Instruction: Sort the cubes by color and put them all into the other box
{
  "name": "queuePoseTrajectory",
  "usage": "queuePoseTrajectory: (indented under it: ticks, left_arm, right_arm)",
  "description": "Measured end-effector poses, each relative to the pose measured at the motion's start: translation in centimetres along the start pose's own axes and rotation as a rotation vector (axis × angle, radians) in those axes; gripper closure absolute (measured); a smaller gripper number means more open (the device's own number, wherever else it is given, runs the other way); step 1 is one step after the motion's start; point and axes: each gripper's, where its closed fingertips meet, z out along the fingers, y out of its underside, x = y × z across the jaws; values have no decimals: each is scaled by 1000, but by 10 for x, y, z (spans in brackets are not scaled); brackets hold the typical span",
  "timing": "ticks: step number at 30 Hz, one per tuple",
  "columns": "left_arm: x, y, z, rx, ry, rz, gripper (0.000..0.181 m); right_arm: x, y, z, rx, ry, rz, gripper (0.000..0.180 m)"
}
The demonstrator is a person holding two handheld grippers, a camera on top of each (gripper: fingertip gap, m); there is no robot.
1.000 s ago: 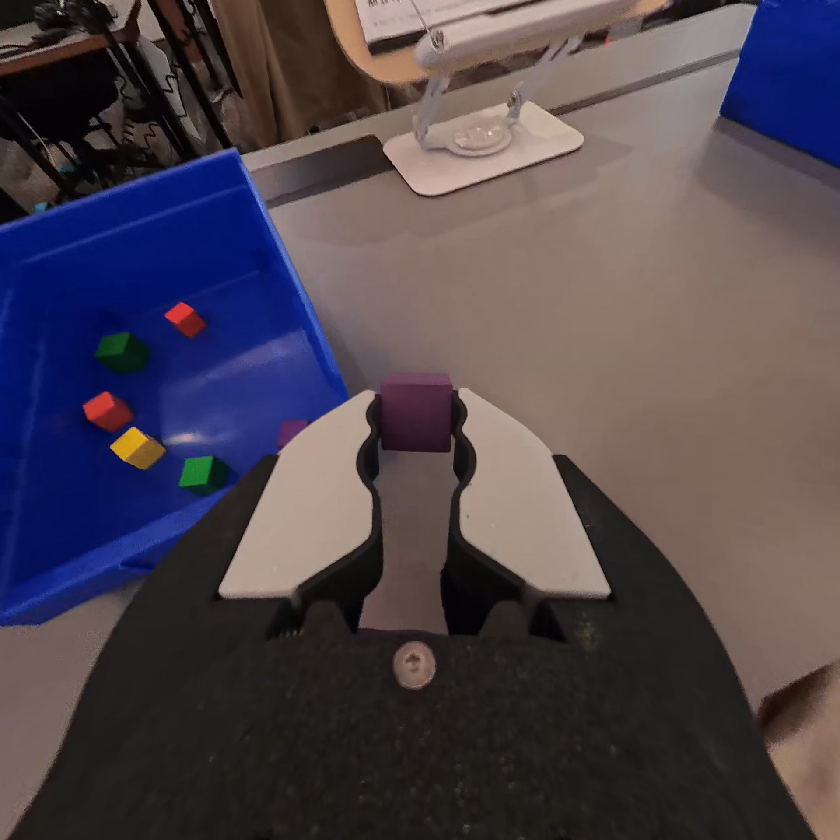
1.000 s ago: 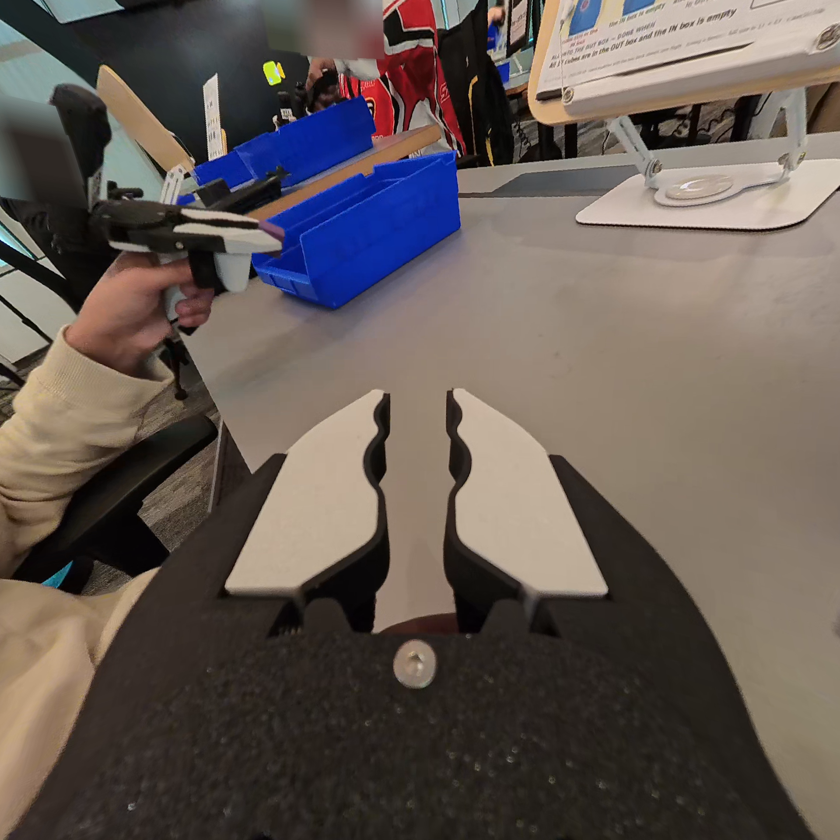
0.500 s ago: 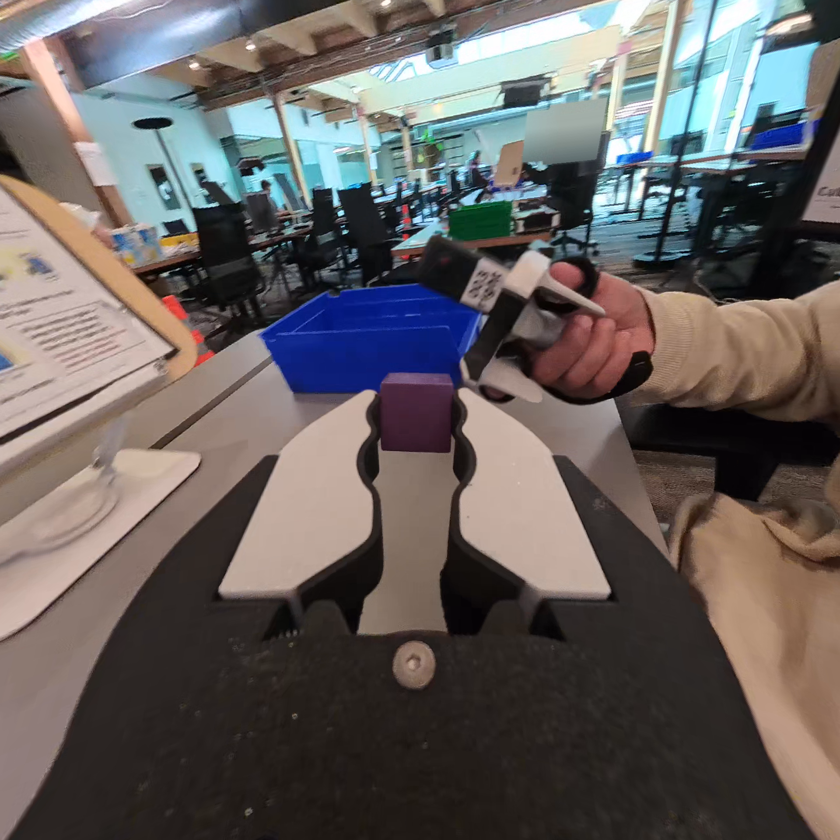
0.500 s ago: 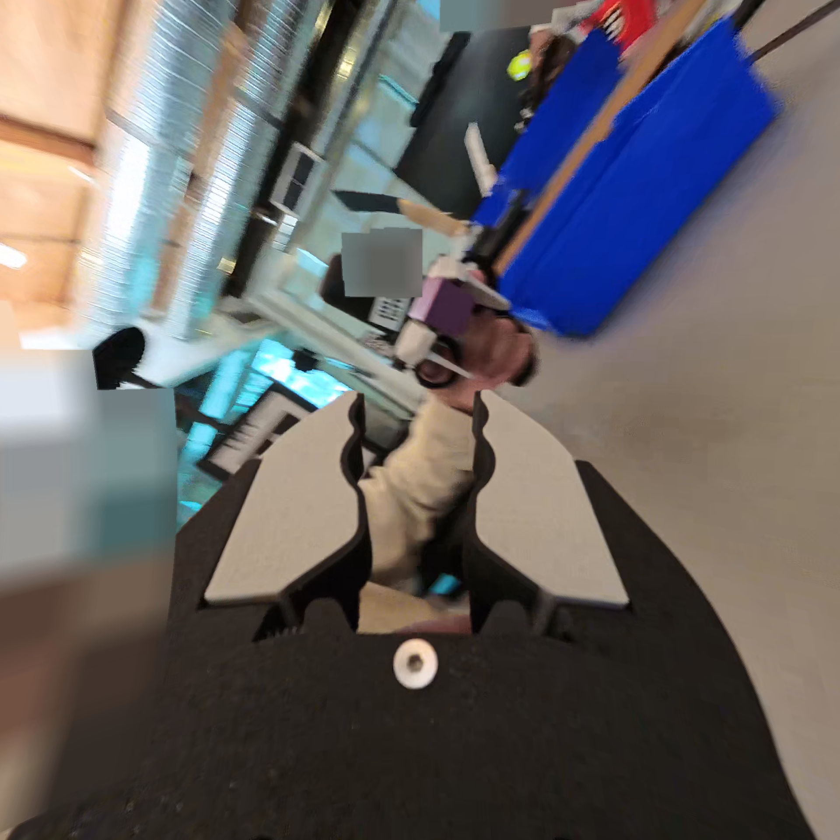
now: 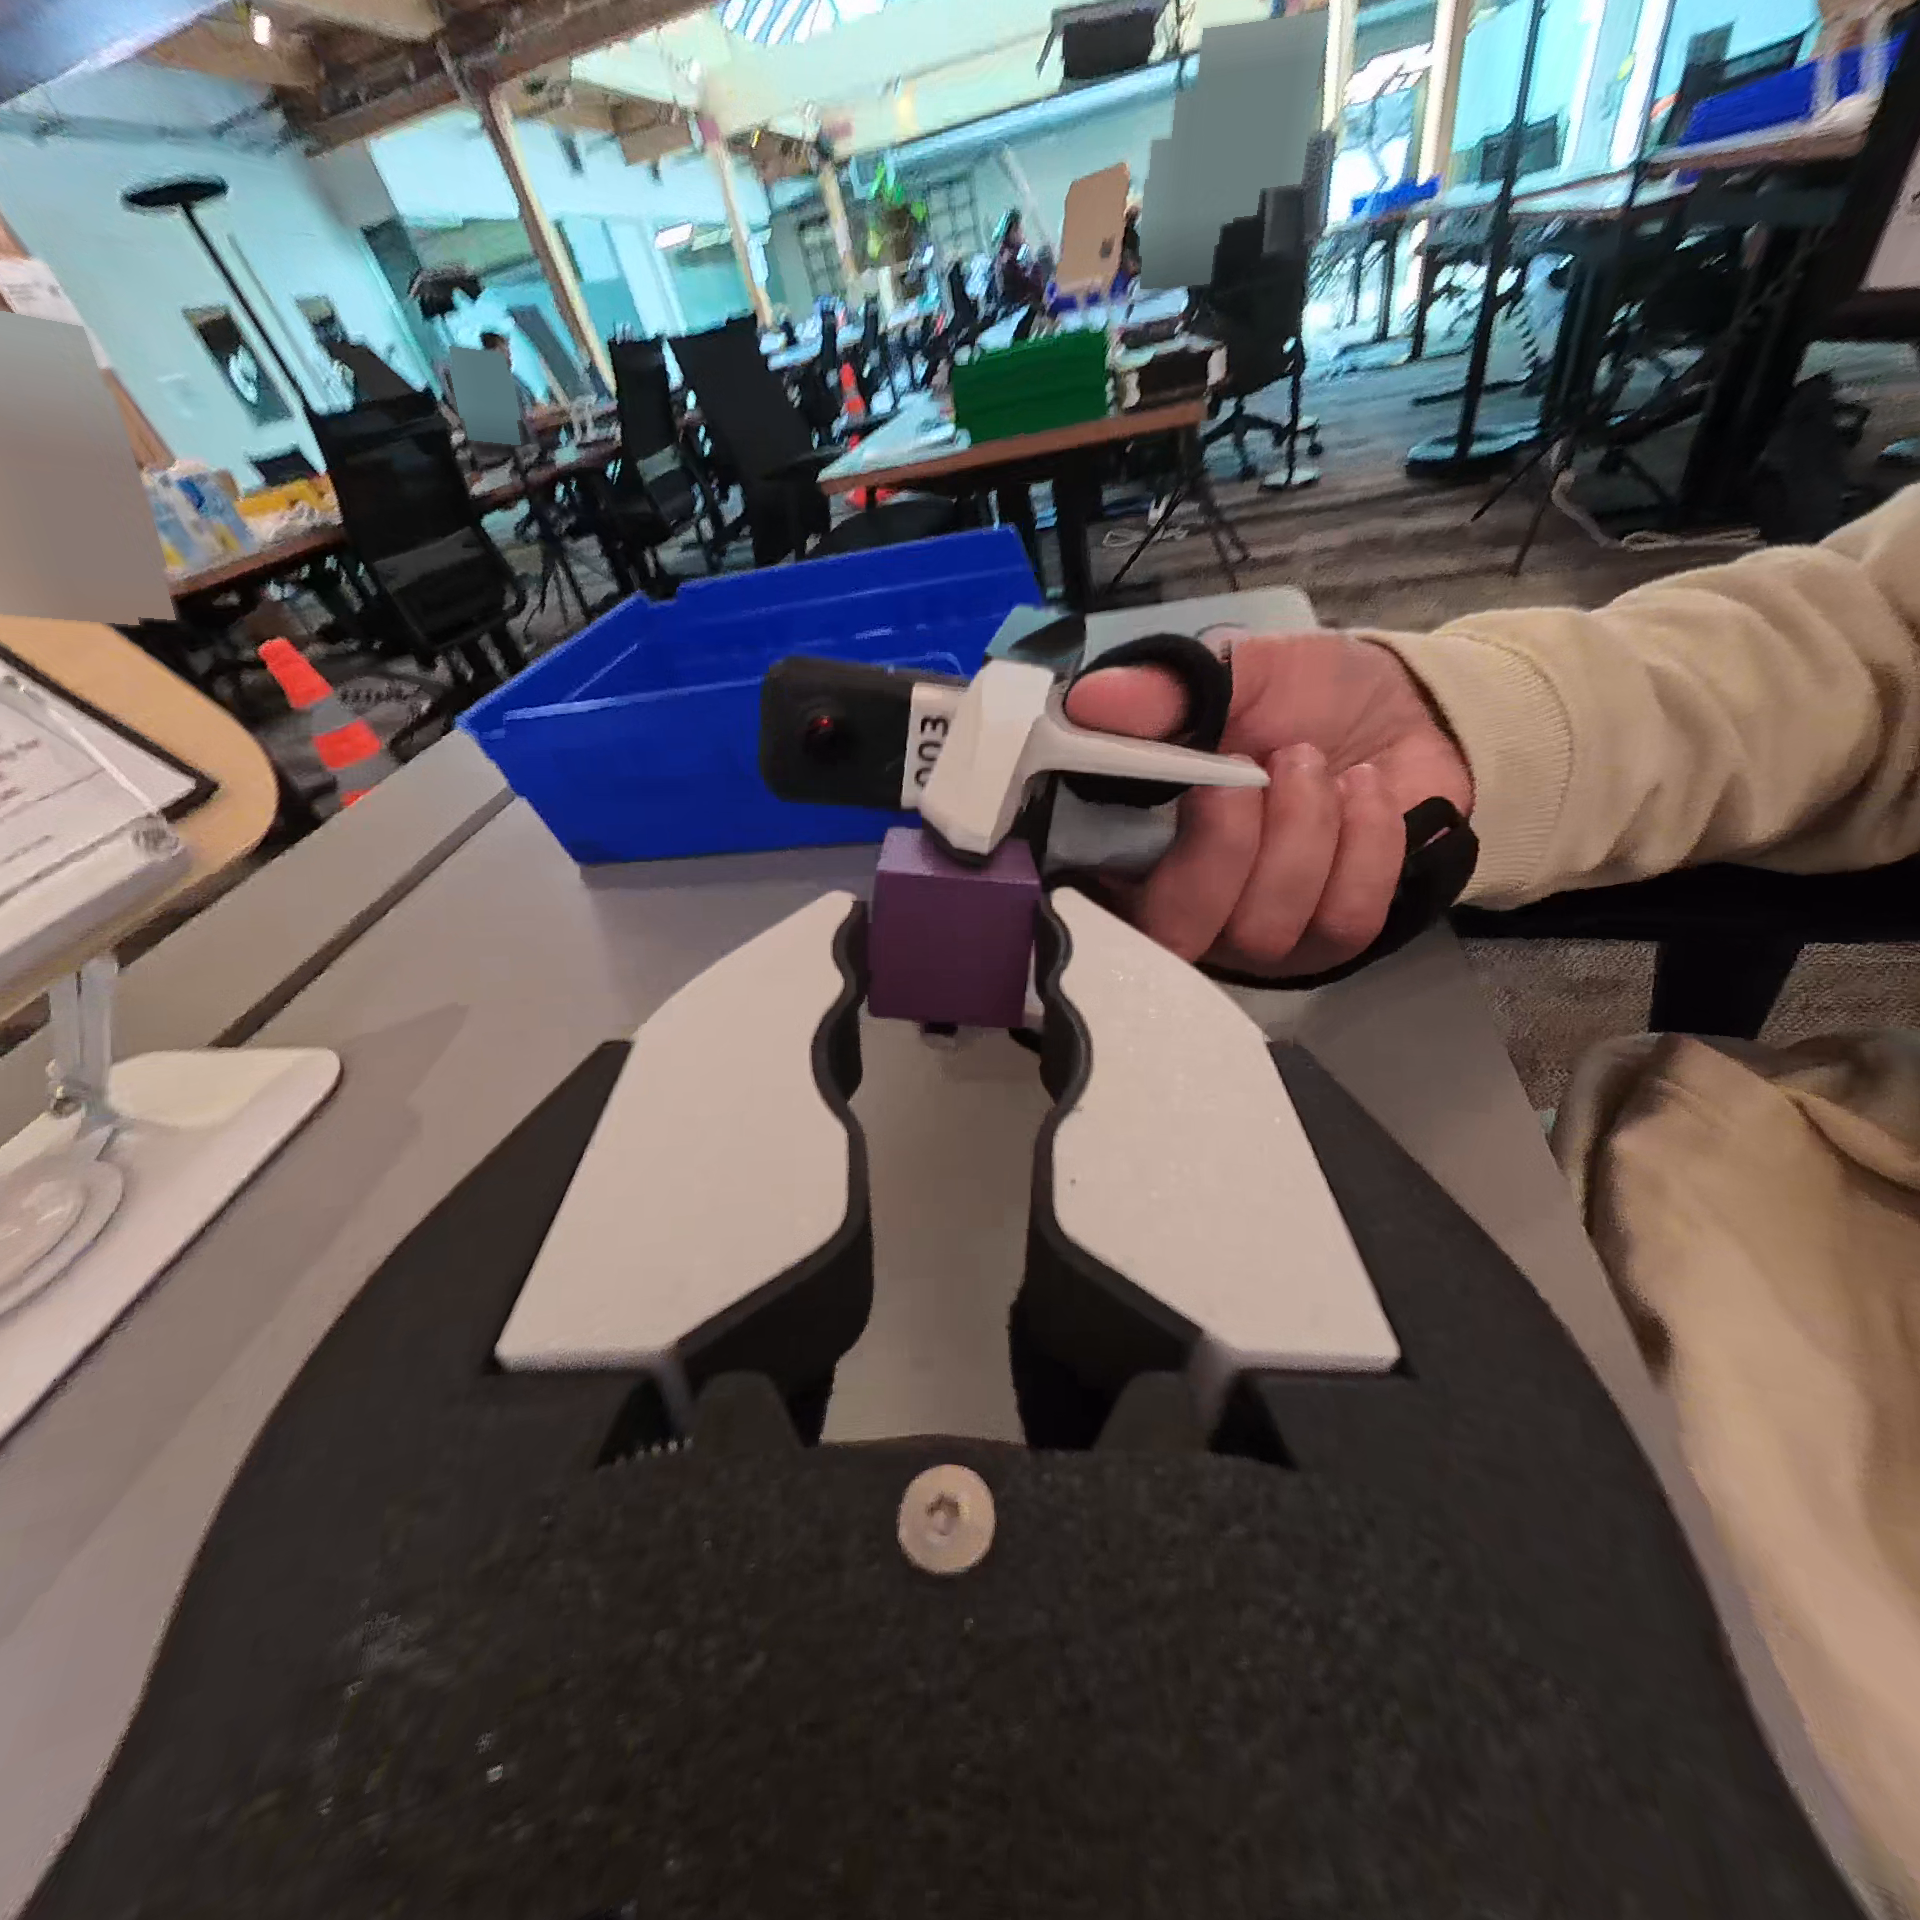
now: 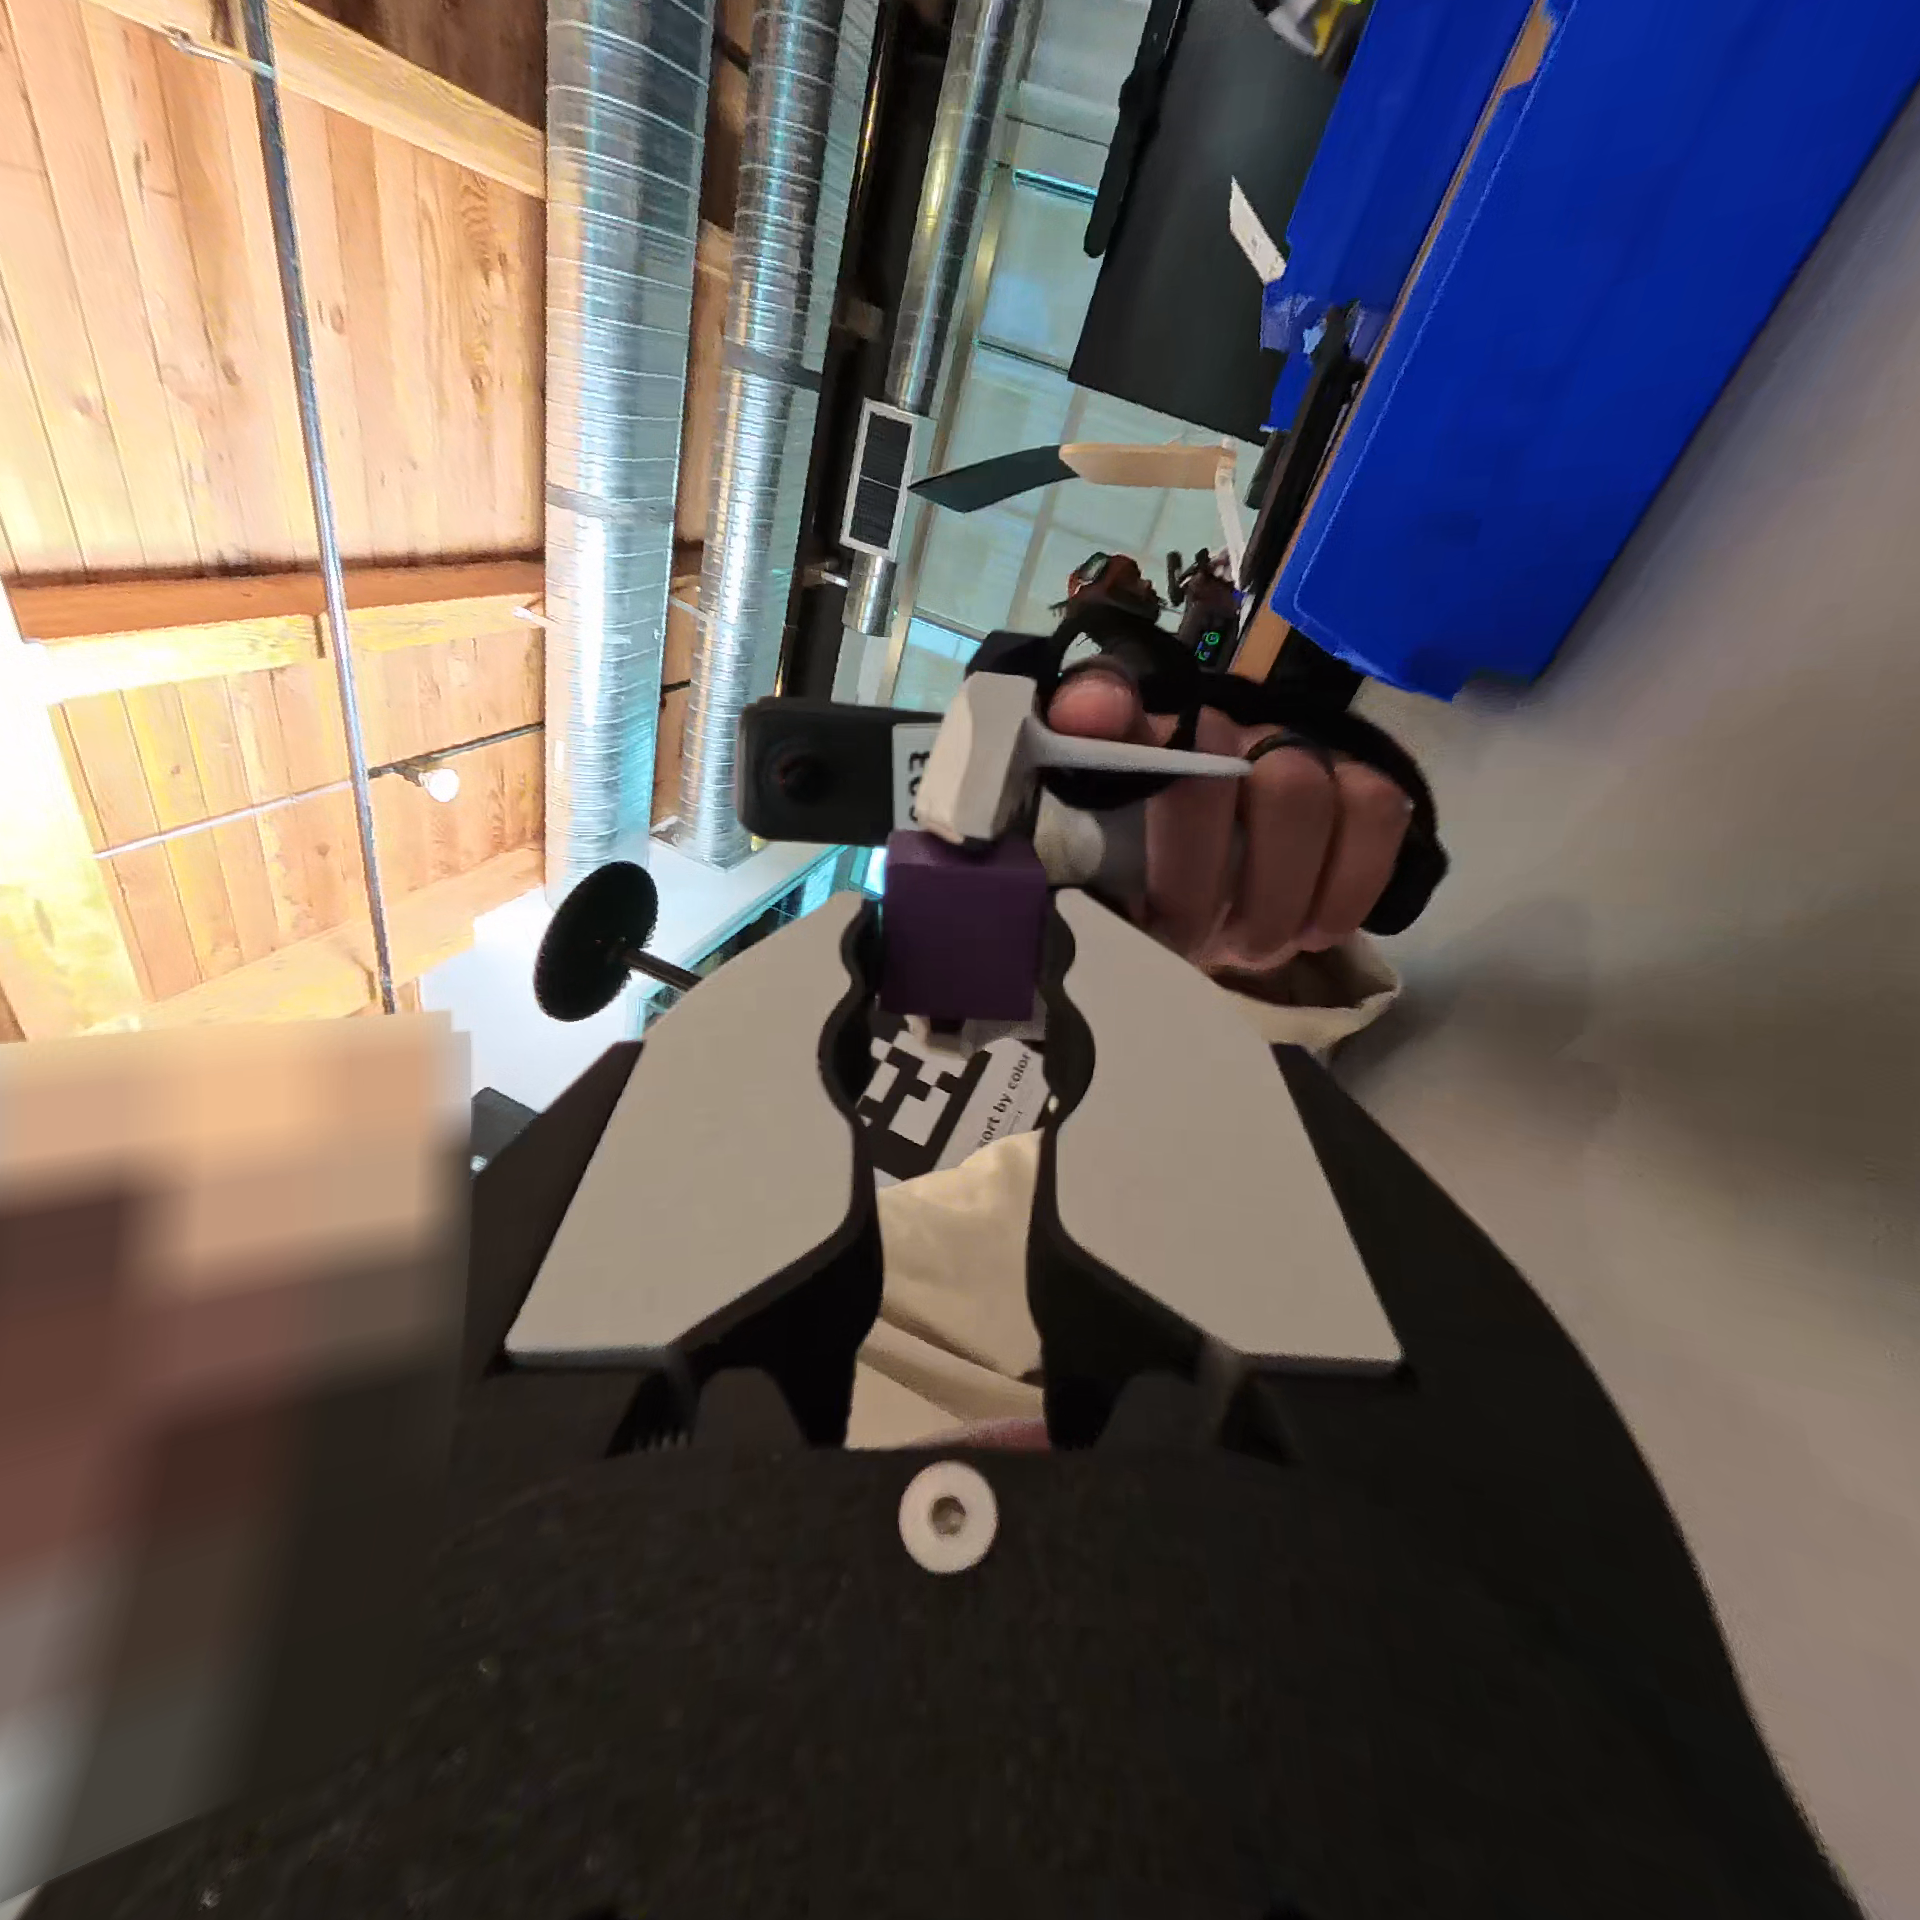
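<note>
The purple cube (image 5: 954, 948) hangs in the air above the grey counter (image 5: 499, 966), gripped between the left gripper's (image 5: 951, 961) jaws. The right gripper's (image 6: 956, 961) jaws, rolled sideways, bracket the same cube; whether they grip it is unclear. A blue box (image 5: 727, 727) sits behind.

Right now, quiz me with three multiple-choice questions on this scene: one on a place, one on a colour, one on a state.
1. Where is the cube? A on a chair; B between the fingertips of the left hand-held gripper; C on the floor.
2. Its colour? A red; B purple; C green.
3. The left hand-held gripper is: A open and empty; B lying down; C shut on the cube.
Answers: B, the fingertips flank it above the table, with the blue box behind; B, its visible faces are purple; C, both fingertips press its sides.
</note>
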Motion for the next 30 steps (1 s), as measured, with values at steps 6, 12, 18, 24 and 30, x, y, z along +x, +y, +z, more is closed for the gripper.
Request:
queuePoseTrajectory:
  ticks: [6,12,18,24,30]
  left_arm:
    - [25,3,-39,-90,-57,-211,104]
    - [13,50,-101,-111,-506,-371,106]
    - [15,44,-116,-126,-577,-316,112]
    - [24,49,-106,-178,-544,-279,113]
    - [29,51,-98,-209,-505,-241,113]
  right_arm:
    - [-3,0,-34,42,149,-204,151]
    - [10,17,-94,92,547,-608,151]
    - [0,27,-122,72,795,-848,151]
    - [-76,-67,-288,67,1560,-963,151]
    - [-28,-115,-404,-516,1841,-548,150]
